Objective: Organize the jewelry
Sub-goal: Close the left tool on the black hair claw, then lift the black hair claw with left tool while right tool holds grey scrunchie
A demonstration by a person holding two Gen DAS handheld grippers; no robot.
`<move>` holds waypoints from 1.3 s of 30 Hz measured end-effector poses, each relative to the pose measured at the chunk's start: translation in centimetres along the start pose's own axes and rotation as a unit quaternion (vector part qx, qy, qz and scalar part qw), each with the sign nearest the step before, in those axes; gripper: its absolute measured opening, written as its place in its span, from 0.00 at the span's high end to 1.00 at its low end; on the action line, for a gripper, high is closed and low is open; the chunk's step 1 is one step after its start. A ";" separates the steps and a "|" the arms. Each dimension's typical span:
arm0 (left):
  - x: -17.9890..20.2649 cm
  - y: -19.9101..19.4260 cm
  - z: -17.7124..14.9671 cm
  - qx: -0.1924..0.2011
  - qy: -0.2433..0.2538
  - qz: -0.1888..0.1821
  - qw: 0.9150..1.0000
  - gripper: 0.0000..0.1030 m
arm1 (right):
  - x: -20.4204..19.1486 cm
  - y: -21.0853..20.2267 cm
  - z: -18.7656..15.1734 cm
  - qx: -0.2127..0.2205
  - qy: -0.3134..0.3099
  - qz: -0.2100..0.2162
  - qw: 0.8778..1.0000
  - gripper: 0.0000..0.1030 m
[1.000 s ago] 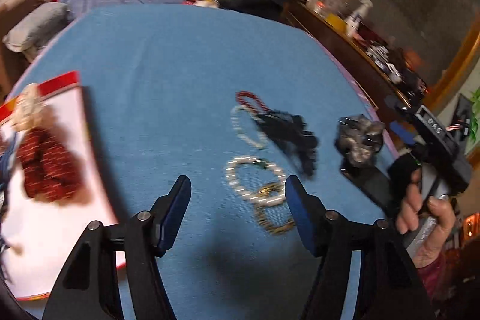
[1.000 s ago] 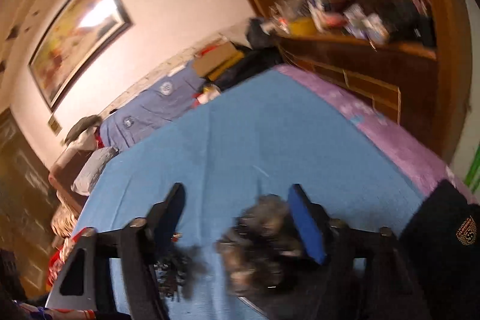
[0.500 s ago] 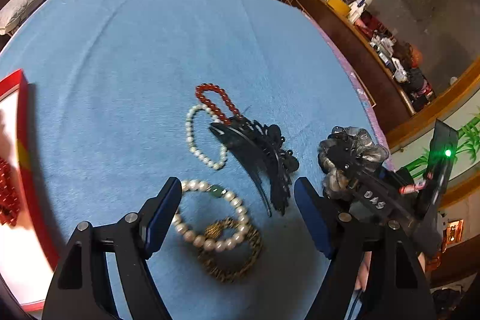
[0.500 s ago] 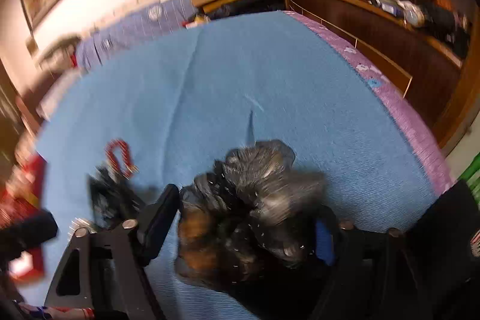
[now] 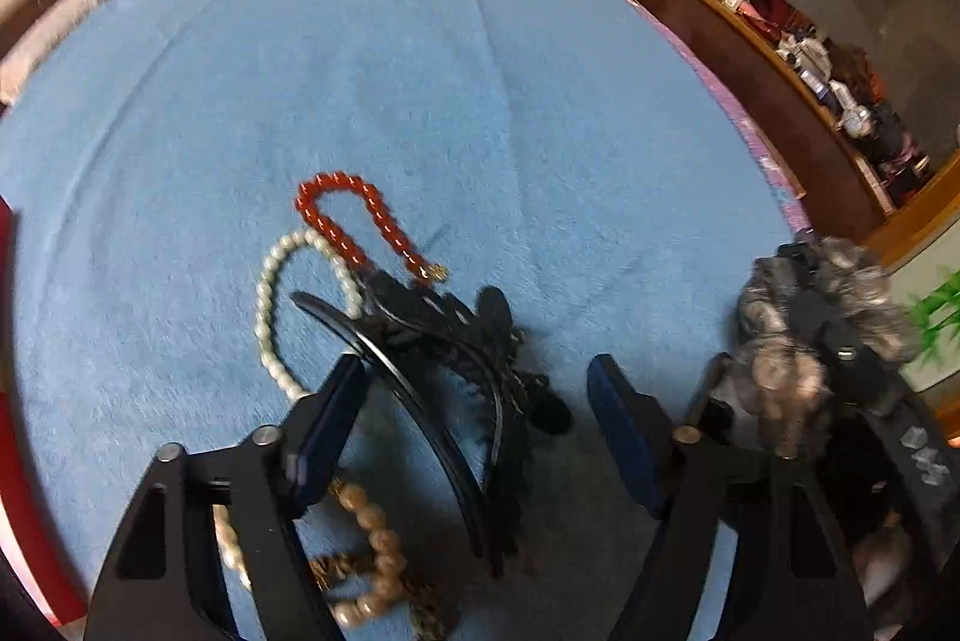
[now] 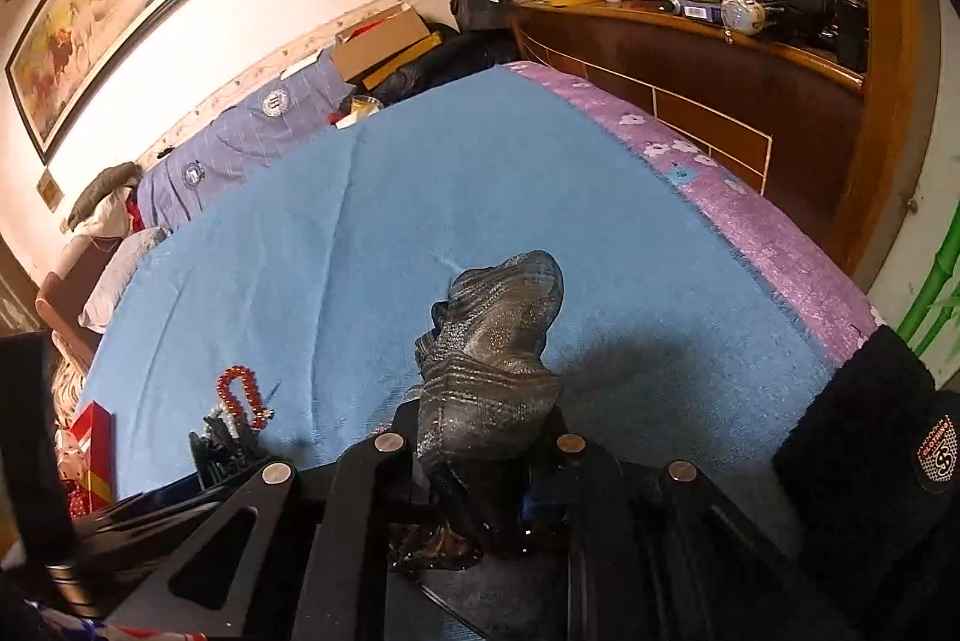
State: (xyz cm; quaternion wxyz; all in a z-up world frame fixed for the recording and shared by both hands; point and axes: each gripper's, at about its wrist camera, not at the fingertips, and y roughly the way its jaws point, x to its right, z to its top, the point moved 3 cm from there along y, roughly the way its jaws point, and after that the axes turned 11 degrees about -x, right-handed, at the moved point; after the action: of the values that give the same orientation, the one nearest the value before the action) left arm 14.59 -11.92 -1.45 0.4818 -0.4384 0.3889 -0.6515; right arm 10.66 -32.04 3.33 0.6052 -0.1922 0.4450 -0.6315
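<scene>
Right claw closing, pinching grey glittery scrunchie above blue blanket. Left claw closing, nothing gripped, black hair clip between its fingers beside red bracelet.

Fuzzy matt blue blanket; glossy red beads; pearly white beads; glittery grey cloth scrunchie; shiny black plastic hair clip.

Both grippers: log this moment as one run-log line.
right gripper: closing on grey scrunchie | left gripper: closing, astride black hairband, not gripping | red bracelet: on blue blanket
</scene>
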 end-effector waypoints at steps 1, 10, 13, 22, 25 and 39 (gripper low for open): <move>-0.1 0.1 0.0 0.003 0.006 0.010 1.000 0.53 | -0.3 0.1 0.3 0.000 -0.002 0.006 1.000 0.83; -3.0 -2.9 -1.6 0.053 0.047 -0.021 0.997 0.68 | -3.4 -0.1 0.2 0.019 -0.063 0.040 0.997 0.83; -4.6 -5.4 -2.7 0.092 0.052 -0.017 0.994 0.68 | -4.7 -0.3 -0.2 0.025 -0.088 0.060 0.994 0.83; -7.5 -8.8 -4.3 0.187 0.051 0.002 0.981 0.68 | -8.9 -1.0 -1.9 0.063 -0.179 0.085 0.978 0.83; -7.5 -9.0 -4.3 0.197 0.053 0.012 0.979 0.68 | -9.7 -0.9 -2.3 0.069 -0.197 0.083 0.974 0.83; -6.6 -9.8 -4.6 0.245 0.066 0.077 0.964 0.68 | -9.9 -0.1 -2.3 0.063 -0.210 0.089 0.972 0.82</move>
State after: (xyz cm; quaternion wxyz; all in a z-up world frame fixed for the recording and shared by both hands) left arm 8.40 -2.85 4.90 0.5961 -0.2323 0.2810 -0.7153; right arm 10.76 -22.07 5.09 0.7501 -0.2413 0.2824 -0.5472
